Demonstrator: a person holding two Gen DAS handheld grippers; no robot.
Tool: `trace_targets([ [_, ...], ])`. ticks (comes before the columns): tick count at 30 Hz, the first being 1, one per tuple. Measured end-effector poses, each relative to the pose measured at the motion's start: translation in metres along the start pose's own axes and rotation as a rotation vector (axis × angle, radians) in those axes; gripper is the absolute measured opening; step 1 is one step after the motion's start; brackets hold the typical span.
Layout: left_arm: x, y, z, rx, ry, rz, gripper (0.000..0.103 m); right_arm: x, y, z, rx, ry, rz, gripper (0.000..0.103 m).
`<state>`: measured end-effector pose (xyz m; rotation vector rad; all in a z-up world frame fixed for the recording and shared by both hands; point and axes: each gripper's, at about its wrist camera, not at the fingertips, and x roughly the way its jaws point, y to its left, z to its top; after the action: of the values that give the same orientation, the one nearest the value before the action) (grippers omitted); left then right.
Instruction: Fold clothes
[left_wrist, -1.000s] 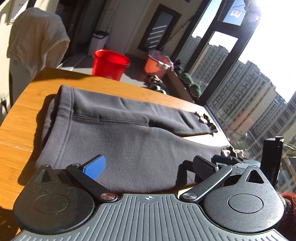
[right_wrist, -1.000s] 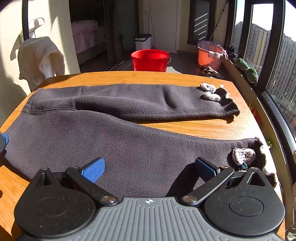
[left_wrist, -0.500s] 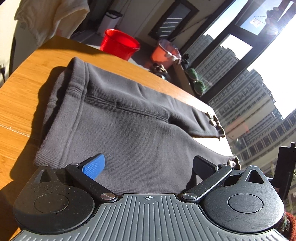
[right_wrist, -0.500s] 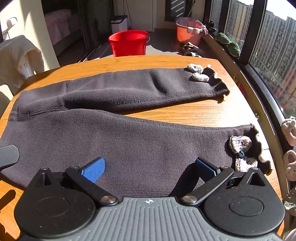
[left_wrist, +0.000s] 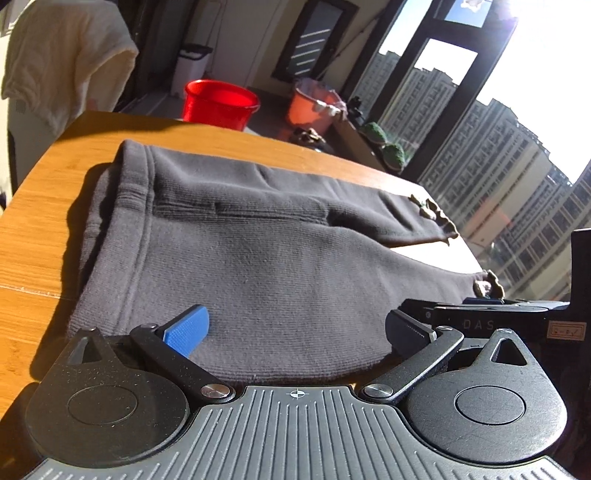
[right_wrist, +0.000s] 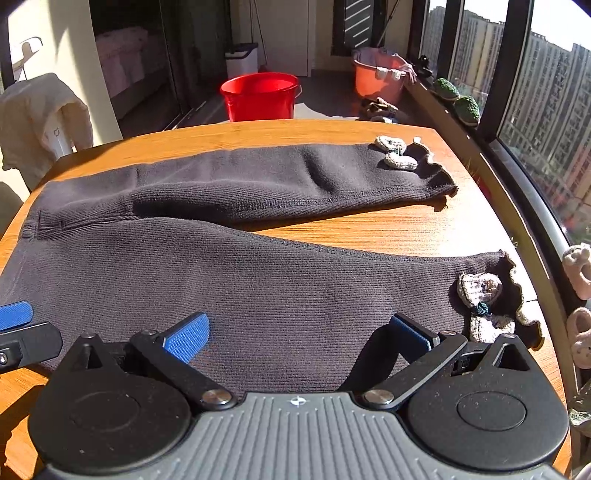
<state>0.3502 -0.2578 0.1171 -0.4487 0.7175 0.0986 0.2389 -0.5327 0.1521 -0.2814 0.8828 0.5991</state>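
Dark grey knit trousers (right_wrist: 258, 280) lie flat on the wooden table (right_wrist: 369, 229), with the waistband (left_wrist: 129, 192) at the left. Both legs run to the right. The far leg (right_wrist: 295, 177) and the near leg end in ruffled cuffs with crocheted ornaments (right_wrist: 478, 290). My left gripper (left_wrist: 295, 328) is open, low over the near edge of the trousers close to the waist end. My right gripper (right_wrist: 299, 332) is open over the near leg, a little short of its cuff. Nothing is between either pair of fingers. One left finger (right_wrist: 14, 317) shows at the edge of the right wrist view.
A red bucket (right_wrist: 260, 96) and an orange basin (right_wrist: 378, 74) stand on the floor beyond the table. A white cloth (right_wrist: 40, 110) hangs over a chair at the left. A window ledge with small plants (right_wrist: 458, 99) runs along the right, past the table edge.
Both views have shifted slightly as the grippers moved over the near edge. The trousers lie as before, and both grippers stay open.
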Motion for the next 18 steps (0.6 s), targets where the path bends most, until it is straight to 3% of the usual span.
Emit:
trace_targets([
  [6, -0.004, -0.003, -0.007, 0.033, 0.005, 0.023, 0.103, -0.008, -0.002, -0.012, -0.009, -0.013, 0.007, 0.103],
  [13, -0.035, -0.006, -0.033, 0.063, 0.041, -0.005, 0.103, -0.036, -0.006, -0.046, -0.021, -0.013, 0.02, 0.103],
  [18, -0.046, -0.002, -0.038, 0.07, 0.059, -0.007, 0.103, -0.049, -0.01, -0.067, -0.058, -0.067, 0.055, 0.103],
])
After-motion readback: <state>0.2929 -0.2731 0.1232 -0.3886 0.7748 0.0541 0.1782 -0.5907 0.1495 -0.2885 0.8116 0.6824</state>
